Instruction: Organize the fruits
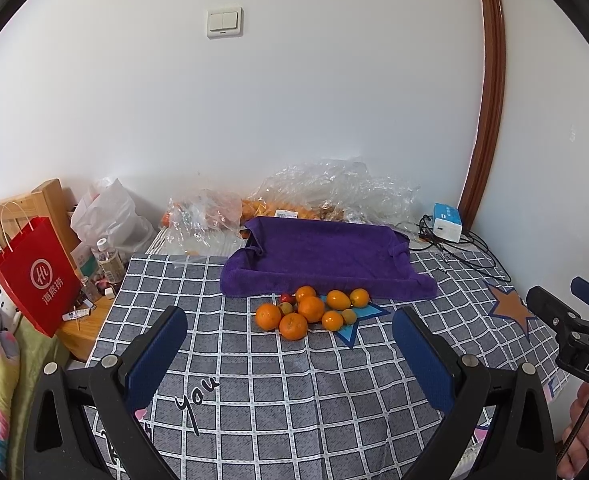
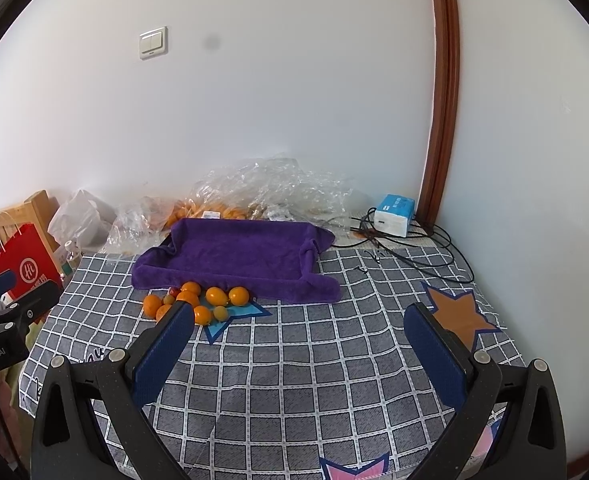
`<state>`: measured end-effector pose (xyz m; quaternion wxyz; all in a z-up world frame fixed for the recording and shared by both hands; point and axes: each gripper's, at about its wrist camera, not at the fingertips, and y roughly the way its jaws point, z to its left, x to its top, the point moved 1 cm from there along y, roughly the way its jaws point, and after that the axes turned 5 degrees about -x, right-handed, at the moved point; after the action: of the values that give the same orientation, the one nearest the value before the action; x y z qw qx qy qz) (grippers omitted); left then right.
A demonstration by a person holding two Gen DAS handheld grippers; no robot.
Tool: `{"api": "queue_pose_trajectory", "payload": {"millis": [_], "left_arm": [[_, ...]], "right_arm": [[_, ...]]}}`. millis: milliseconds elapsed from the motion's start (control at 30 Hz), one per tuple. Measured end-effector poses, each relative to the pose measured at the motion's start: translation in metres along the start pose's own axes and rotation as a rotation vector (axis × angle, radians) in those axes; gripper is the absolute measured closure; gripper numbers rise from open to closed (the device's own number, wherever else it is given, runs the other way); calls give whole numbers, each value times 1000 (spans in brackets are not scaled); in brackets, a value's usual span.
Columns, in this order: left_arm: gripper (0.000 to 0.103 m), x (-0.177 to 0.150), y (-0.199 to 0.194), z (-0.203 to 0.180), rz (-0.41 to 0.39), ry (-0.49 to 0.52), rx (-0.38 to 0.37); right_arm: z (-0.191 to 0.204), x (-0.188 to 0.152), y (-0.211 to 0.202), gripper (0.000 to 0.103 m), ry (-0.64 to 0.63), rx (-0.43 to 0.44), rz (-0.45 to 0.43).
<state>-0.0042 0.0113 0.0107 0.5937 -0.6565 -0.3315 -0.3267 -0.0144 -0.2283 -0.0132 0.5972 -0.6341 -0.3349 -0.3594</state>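
A cluster of several oranges [image 1: 310, 309] [image 2: 217, 296], with a few small greenish and red fruits among them, lies on the grey checked tablecloth [image 1: 274, 380] [image 2: 294, 360]. Just behind the fruit sits a purple towel-lined tray [image 1: 322, 258] [image 2: 238, 256] with nothing in it. My left gripper [image 1: 290, 330] is open, hanging in front of the fruit and apart from it. My right gripper [image 2: 300, 326] is open too, to the right of the pile, its left finger hiding one orange in part.
Crinkled clear plastic bags [image 1: 334, 192] [image 2: 262, 188] with more oranges lie against the wall behind the tray. A blue-white box [image 1: 447, 222] [image 2: 394, 209] and black cables [image 2: 414, 248] sit at back right. A red paper bag [image 1: 38, 276] and a bottle [image 1: 108, 260] stand left.
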Motion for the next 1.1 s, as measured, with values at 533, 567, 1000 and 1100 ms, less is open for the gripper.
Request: {"api": "queue_pose_trajectory", "payload": {"millis": [533, 567, 1000, 1100], "left_arm": [[0, -16, 56, 23, 27, -18, 3], [1, -18, 62, 26, 36, -22, 6], [34, -50, 134, 71, 170, -77, -17], [39, -54, 146, 81, 194, -88, -9]], "right_arm": [[22, -22, 70, 1, -73, -5, 41], [23, -23, 76, 1, -77, -3, 45], [62, -44, 183, 30, -47, 151, 240], [68, -45, 205, 41, -27, 173, 262]]}}
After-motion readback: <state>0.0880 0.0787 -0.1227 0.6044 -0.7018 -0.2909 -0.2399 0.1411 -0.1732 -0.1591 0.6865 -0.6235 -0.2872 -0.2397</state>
